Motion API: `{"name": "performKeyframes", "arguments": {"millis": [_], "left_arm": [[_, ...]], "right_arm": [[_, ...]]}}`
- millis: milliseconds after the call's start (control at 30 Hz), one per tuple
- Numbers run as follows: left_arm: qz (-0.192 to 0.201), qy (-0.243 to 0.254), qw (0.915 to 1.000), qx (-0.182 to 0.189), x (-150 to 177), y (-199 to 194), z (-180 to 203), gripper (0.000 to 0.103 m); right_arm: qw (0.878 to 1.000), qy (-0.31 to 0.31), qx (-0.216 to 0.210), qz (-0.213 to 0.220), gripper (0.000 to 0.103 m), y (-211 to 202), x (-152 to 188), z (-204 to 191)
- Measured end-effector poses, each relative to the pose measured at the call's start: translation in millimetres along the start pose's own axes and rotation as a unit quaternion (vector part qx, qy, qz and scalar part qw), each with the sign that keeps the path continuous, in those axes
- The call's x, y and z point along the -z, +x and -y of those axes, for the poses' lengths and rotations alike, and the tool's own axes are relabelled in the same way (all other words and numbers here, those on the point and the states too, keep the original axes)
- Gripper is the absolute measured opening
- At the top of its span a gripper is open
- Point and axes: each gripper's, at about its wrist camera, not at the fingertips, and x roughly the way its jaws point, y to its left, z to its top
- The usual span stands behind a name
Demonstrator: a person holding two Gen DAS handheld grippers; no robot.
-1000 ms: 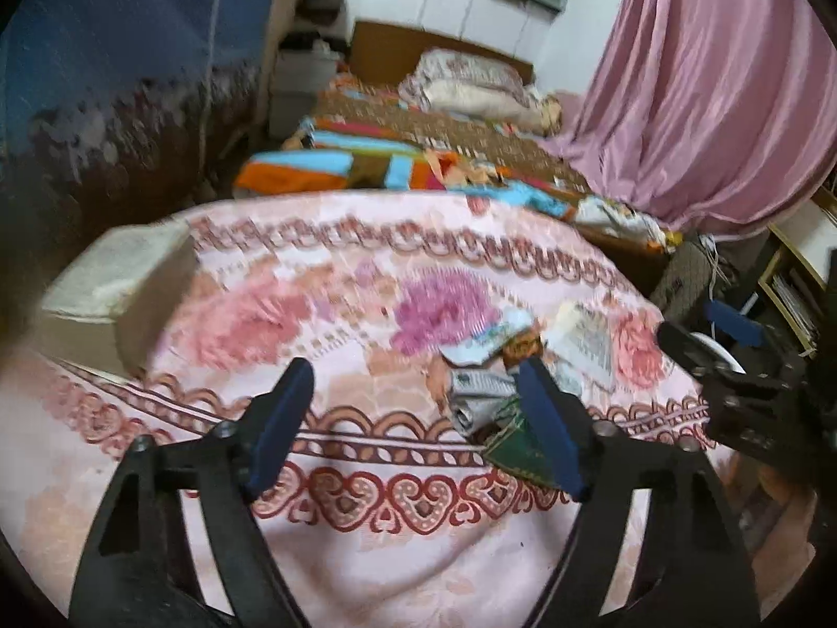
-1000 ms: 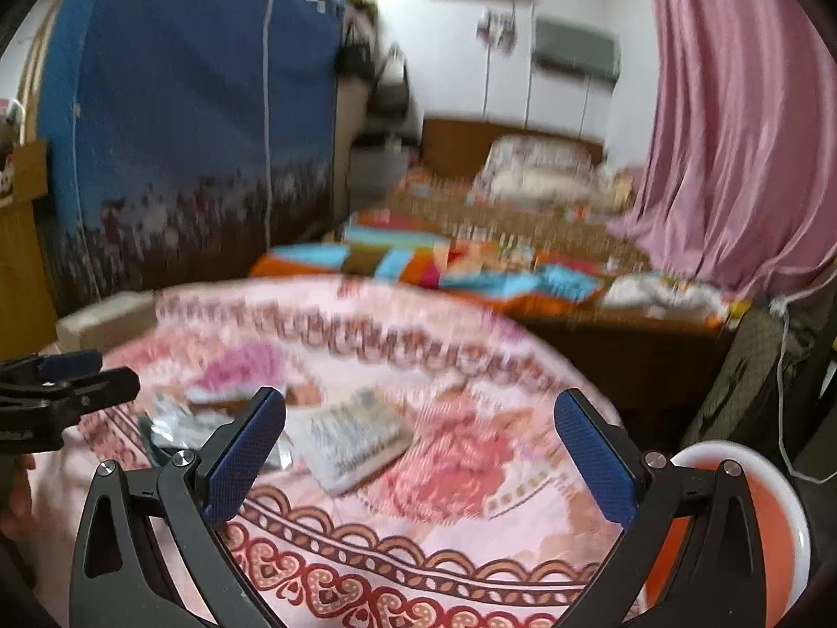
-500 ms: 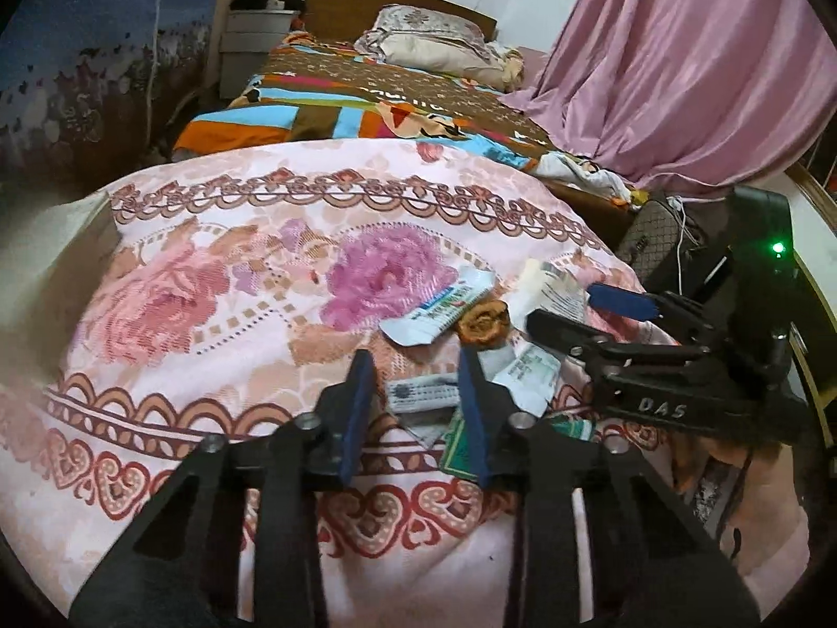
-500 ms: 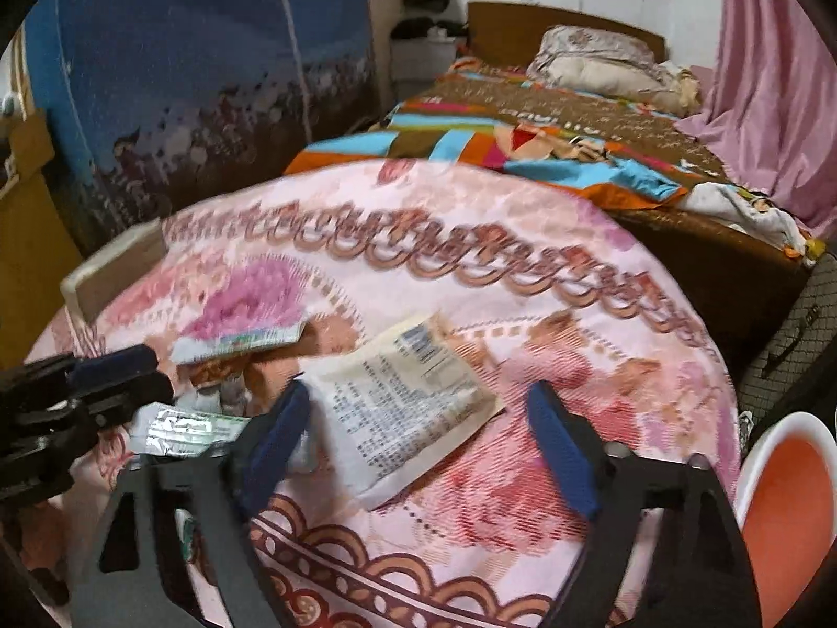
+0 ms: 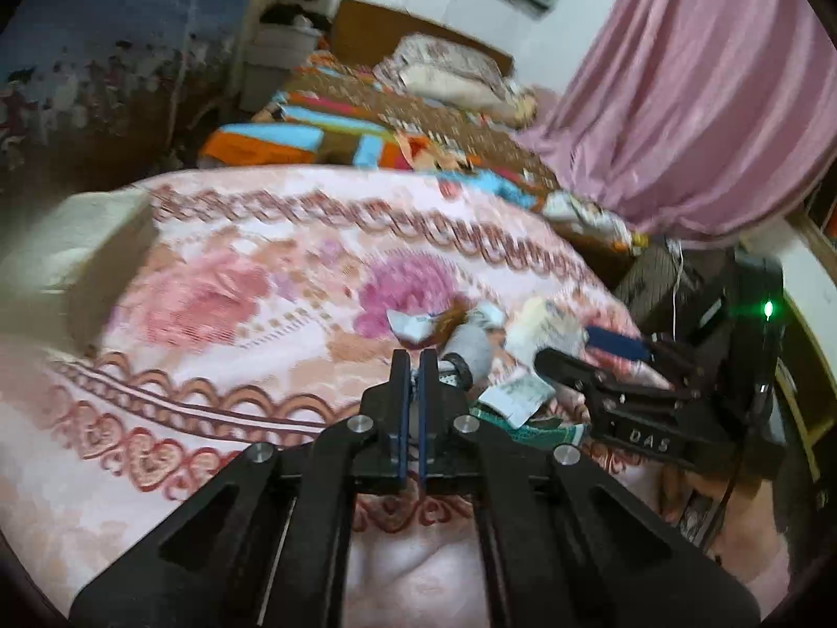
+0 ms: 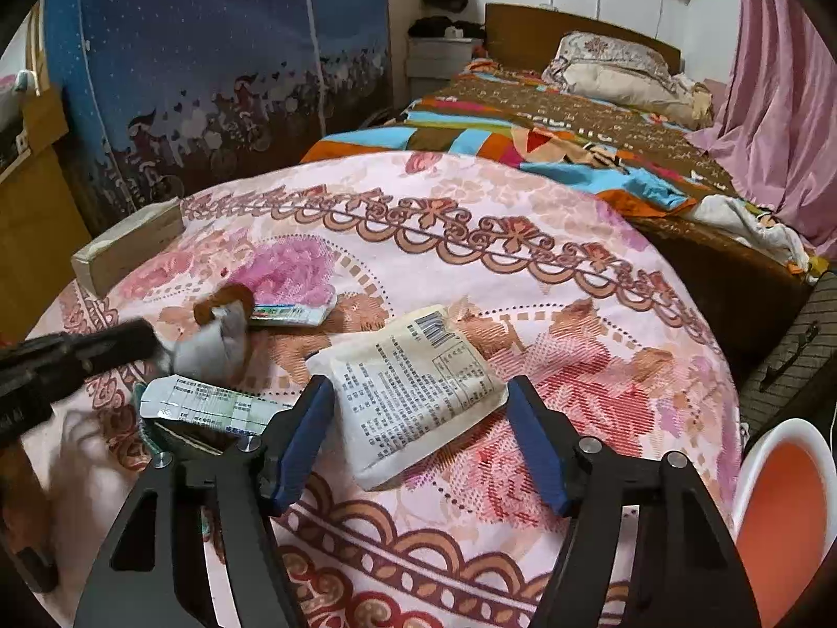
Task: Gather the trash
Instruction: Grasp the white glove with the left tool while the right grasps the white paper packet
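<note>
Right wrist view alone shows orange bin (image 6: 784, 518) at far right edge. White printed packet (image 6: 418, 392) lies flat on floral bedspread (image 6: 523, 272), between right gripper (image 6: 418, 445) fingers, spread wide, not touching. Left gripper (image 5: 413, 366) fingers nearly pressed together, pinching grey crumpled wrapper (image 5: 468, 353), blurred.

The left gripper (image 5: 413, 366) has its 2 blue-padded fingers (image 5: 402, 408) drawn almost together, only a thin slit between them, pinched on a silvery wrapper (image 5: 468, 350) that sticks out at the tips. In the right wrist view it reaches in from the left edge, blurred. The right gripper (image 6: 418, 421) is held low and level with its 2 fingers (image 6: 306, 434) spread wide, nothing between the pads. From the left wrist view it sits at the right, pointing left.
</note>
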Motion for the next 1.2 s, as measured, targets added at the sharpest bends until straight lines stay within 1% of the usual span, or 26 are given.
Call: {"name": "performKeyframes", "arguments": {"millis": [67,133,200,333,467,500,533,600,633,700,767,867,900,933,1000,1067,1200], "left_arm": [[0.016,-0.007,0.9998,-0.007,0,-7,-3,0.000],[0.028,-0.010,0.9996,-0.003,1,-11,-5,0.000],[0.019,-0.007,0.9997,0.014,1,-10,-3,0.000],[-0.013,0.003,0.9998,0.012,4,2,3,0.000],[-0.049,-0.006,0.9987,0.012,7,14,1,0.000],[-0.052,-0.006,0.9985,0.012,8,15,1,0.003],[-0.055,-0.006,0.9984,0.011,9,15,2,0.015],[-0.060,0.001,0.9980,0.020,10,16,4,0.027],[-0.060,0.006,0.9979,0.024,11,15,6,0.028],[-0.062,0.016,0.9977,0.025,12,15,10,0.026],[-0.075,0.024,0.9966,0.024,13,20,13,0.025],[-0.083,0.023,0.9961,0.019,14,24,12,0.012],[-0.084,0.020,0.9961,0.020,14,24,11,0.005],[-0.085,0.016,0.9960,0.021,13,24,9,0.000],[-0.086,0.009,0.9959,0.025,13,25,7,0.000],[-0.085,0.008,0.9959,0.030,14,24,6,0.000],[-0.072,0.018,0.9968,0.028,15,18,11,0.000]], "right_arm": [[1.000,0.002,0.003,0.007,0.063,-3,0,0],[1.000,0.006,0.002,0.009,0.059,-4,0,1],[1.000,0.008,0.000,0.006,0.059,-2,0,2],[1.000,0.012,-0.006,-0.003,0.059,1,0,3],[1.000,0.022,-0.014,-0.015,0.060,5,0,6],[0.999,0.023,-0.016,-0.016,0.061,5,0,6],[0.999,0.023,-0.019,-0.016,0.063,6,0,6],[0.999,0.021,-0.021,-0.016,0.065,5,0,5],[0.999,0.019,-0.020,-0.016,0.067,5,0,4],[1.000,0.012,-0.019,-0.018,0.072,6,0,1],[0.999,0.006,-0.019,-0.027,0.077,11,-1,-3],[0.999,-0.001,-0.015,-0.035,0.081,16,-3,-5],[0.999,0.000,-0.014,-0.037,0.082,18,-4,-5],[0.999,0.001,-0.014,-0.038,0.082,18,-4,-5],[0.999,0.003,-0.014,-0.037,0.081,18,-4,-5],[0.999,0.004,-0.009,-0.033,0.078,17,-3,-4],[1.000,0.002,-0.003,-0.024,0.075,13,-2,-5]]}}
